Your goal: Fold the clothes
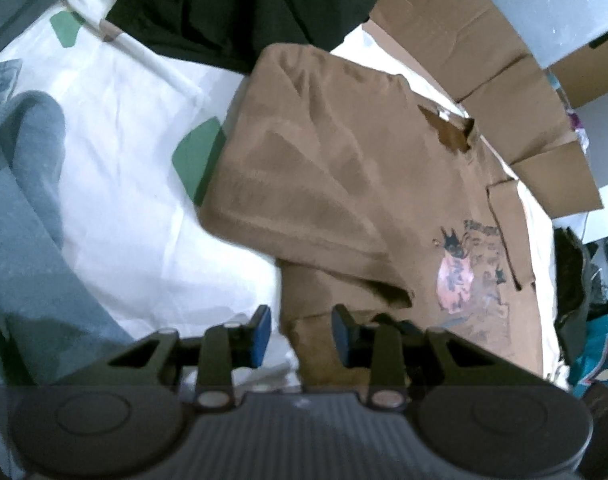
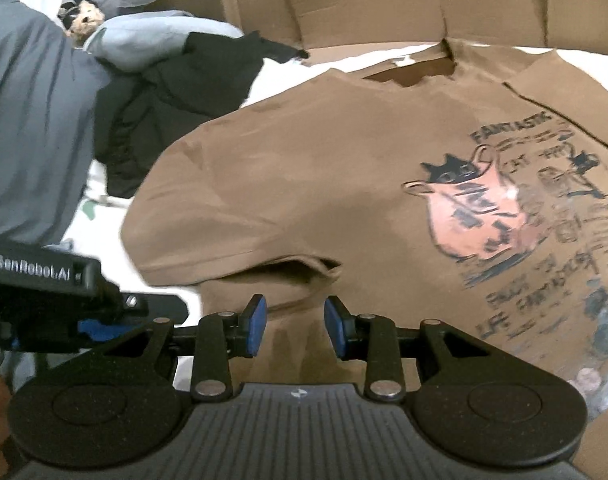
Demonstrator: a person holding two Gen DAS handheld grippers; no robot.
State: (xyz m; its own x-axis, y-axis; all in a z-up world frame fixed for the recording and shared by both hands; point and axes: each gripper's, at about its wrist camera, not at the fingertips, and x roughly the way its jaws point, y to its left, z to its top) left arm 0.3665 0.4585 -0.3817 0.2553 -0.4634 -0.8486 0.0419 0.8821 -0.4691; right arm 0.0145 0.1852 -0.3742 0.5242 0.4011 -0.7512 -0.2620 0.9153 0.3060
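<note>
A brown T-shirt [image 1: 344, 184] [image 2: 304, 184] with a pink and black print [image 2: 484, 216] lies face up on the white sheet [image 1: 123, 160]. One sleeve [image 1: 316, 216] is folded in over the body, and its hem opening shows just beyond both grippers. My left gripper [image 1: 301, 332] hovers open over the shirt's side edge, its blue pads [image 1: 261, 332] apart with nothing pressed between them. Over the cloth below that sleeve, my right gripper [image 2: 293, 326] is also open and holds nothing. The left gripper's black housing [image 2: 43, 276] shows at the left edge of the right wrist view.
A black garment [image 1: 231, 0] [image 2: 175, 92] lies crumpled beyond the shirt's shoulder. A grey garment [image 1: 19, 200] [image 2: 27, 120] is heaped to the left. Flattened cardboard [image 1: 484, 60] [image 2: 384, 0] lines the far edge behind the collar. A teal patterned cloth [image 1: 600, 352] lies at the right.
</note>
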